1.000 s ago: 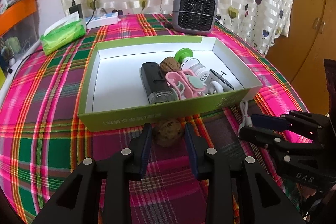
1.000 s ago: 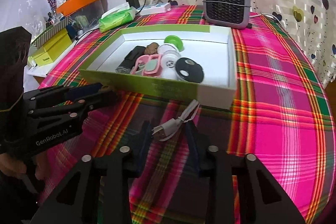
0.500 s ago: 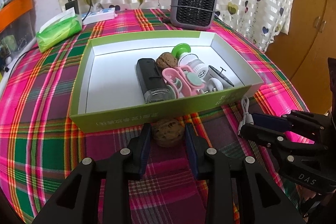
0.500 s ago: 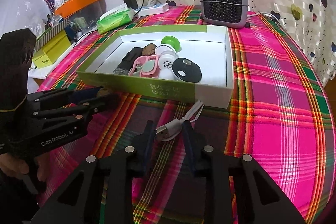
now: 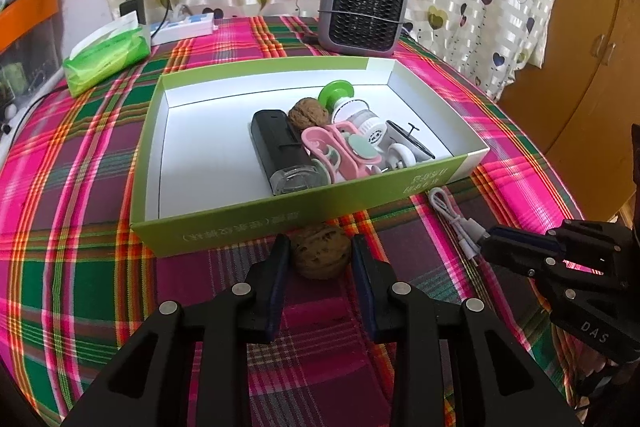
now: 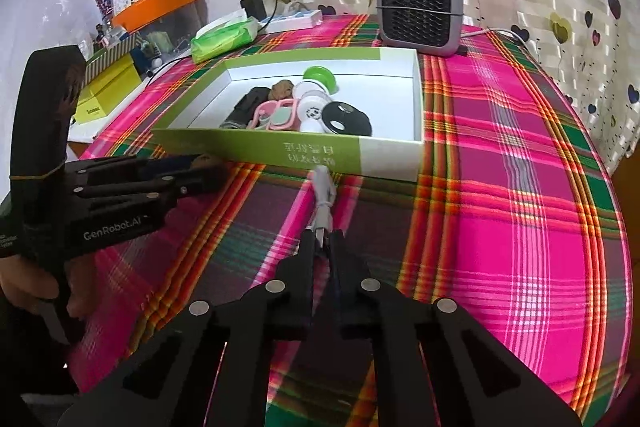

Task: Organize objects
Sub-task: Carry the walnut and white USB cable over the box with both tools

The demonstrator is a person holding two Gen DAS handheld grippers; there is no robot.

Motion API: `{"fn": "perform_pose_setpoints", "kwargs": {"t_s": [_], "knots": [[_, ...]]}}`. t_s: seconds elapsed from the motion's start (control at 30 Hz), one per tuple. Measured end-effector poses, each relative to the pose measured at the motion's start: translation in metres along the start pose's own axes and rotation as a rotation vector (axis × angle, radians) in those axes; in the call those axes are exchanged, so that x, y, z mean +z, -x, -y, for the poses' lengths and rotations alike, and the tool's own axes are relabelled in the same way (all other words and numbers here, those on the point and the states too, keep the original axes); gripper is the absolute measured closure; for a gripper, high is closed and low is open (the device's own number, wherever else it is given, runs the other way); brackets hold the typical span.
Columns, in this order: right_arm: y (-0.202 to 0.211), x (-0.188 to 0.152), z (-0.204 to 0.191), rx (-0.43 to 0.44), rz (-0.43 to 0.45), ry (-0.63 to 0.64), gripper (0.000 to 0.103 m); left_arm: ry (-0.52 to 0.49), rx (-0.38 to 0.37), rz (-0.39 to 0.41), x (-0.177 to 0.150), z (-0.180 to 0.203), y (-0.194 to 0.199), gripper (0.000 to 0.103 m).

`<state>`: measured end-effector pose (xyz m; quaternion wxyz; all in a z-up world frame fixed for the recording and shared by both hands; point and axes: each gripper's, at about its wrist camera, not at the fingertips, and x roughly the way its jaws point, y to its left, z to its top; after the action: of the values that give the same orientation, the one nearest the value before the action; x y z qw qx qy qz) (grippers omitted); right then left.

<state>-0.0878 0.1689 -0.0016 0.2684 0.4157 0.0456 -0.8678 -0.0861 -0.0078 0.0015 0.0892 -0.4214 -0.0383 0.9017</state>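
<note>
Left wrist view only: wrinkled brown walnut (image 5: 320,255) on plaid cloth (image 5: 80,195) against green box (image 5: 256,223) front wall, between left gripper (image 5: 317,255) jaws, which have just been narrowing; pads not seen pressing.

Right wrist view only: right gripper (image 6: 322,241) clamped on bundled white cable (image 6: 323,199), plug end just before box. Box: glossy cardboard, white inside, holding smooth plastic items.

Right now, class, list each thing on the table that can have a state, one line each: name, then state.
Left tool: open, jaws closing around the loose walnut, not yet pressing.
Loose walnut: on the cloth, outside the box.
Right tool: shut on the white cable after just closing.
White cable: bundled, one end pinched.
Green box: lidless, partly filled.
Walnut in box: already stowed.
Tissue pack: open, tissue sticking out.
</note>
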Motion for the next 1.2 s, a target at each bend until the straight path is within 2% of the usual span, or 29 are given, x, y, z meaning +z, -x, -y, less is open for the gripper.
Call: {"fn": "perform_pose_setpoints", "kwargs": {"t_s": [0.17, 0.43, 0.67, 1.2], "knots": [[-0.008, 0.004, -0.010, 0.006, -0.007, 0.031, 0.086, -0.010, 0.013, -0.003, 0.001, 0.003, -0.001, 0.074], [-0.014, 0.007, -0.006, 0.000, -0.019, 0.013, 0.087, -0.026, 0.027, -0.006, 0.002, 0.005, -0.002, 0.074], [-0.007, 0.004, -0.006, 0.003, 0.005, 0.032, 0.090, -0.020, 0.003, -0.001, 0.000, 0.004, 0.001, 0.075], [0.015, 0.002, -0.019, 0.054, 0.084, 0.064, 0.091, -0.017, -0.026, 0.069, -0.004, 0.015, 0.028, 0.075]]}}
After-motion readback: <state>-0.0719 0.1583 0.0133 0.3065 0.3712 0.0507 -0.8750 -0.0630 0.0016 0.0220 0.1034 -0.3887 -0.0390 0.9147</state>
